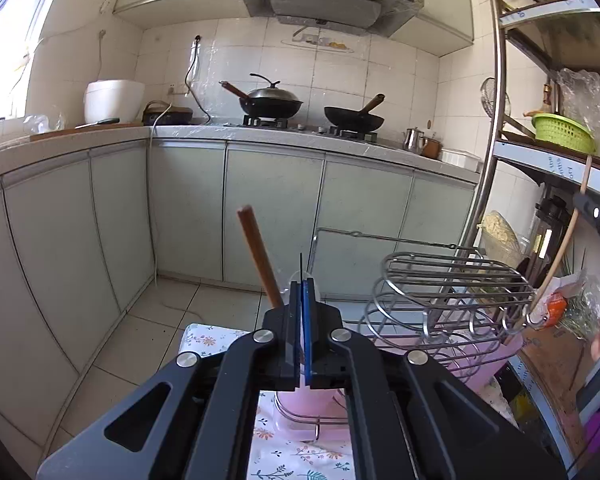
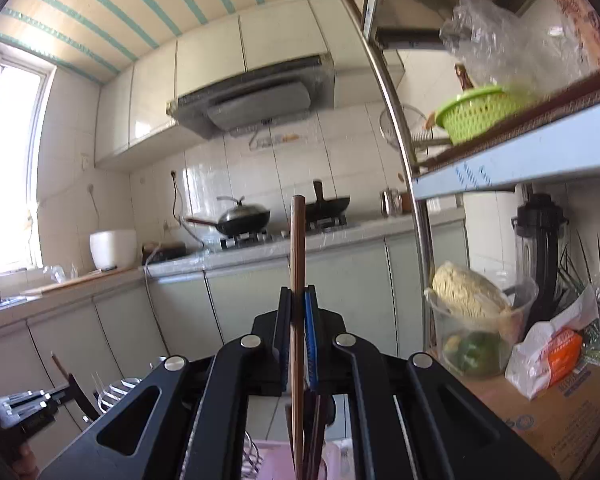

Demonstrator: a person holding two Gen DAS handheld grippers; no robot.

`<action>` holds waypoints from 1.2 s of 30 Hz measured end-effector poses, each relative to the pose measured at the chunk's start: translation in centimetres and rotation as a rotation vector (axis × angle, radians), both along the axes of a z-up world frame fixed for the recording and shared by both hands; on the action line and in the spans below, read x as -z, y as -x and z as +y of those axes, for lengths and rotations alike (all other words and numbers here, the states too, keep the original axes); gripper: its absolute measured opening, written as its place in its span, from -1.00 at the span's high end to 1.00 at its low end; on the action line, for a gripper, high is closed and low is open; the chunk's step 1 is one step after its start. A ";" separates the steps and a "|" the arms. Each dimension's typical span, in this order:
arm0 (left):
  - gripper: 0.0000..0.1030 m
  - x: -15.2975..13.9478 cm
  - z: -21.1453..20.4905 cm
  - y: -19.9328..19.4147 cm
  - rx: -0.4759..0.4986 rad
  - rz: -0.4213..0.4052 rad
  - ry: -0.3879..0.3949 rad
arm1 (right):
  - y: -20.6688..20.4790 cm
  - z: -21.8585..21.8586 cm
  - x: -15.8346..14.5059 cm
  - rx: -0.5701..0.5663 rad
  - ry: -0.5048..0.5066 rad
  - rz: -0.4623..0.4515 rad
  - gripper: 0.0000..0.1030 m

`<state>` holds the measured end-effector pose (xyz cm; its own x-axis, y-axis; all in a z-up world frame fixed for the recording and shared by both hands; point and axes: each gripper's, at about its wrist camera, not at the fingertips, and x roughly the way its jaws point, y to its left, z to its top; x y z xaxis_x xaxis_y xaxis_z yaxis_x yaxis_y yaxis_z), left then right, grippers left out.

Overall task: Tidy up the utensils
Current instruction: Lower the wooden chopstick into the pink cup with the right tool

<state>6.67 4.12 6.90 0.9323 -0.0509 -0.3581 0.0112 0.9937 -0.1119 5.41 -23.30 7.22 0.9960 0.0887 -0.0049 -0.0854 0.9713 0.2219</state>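
My left gripper [image 1: 302, 286] is shut, its pads pressed together with only a thin dark sliver sticking up between them; what that is I cannot tell. A brown wooden chopstick [image 1: 260, 258] leans up just left of it, its lower end hidden behind the left finger. A wire utensil rack [image 1: 452, 296] stands to the right over a pink tray [image 1: 312, 404]. My right gripper [image 2: 299, 300] is shut on a brown wooden chopstick [image 2: 298, 264] that stands upright between the pads. More dark utensil handles [image 2: 316, 432] show below it.
A metal shelf unit [image 1: 496, 120] stands at the right with a green basket [image 1: 562, 132], a blender [image 2: 540, 256] and bags of food. Kitchen counter with two woks [image 1: 272, 102] lies ahead. A floral cloth [image 1: 300, 456] covers the table below.
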 end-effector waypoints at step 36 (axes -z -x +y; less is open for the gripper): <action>0.98 3.4 0.2 -5.5 -0.016 0.116 0.016 | -4.3 1.1 8.4 -0.031 0.017 0.315 0.84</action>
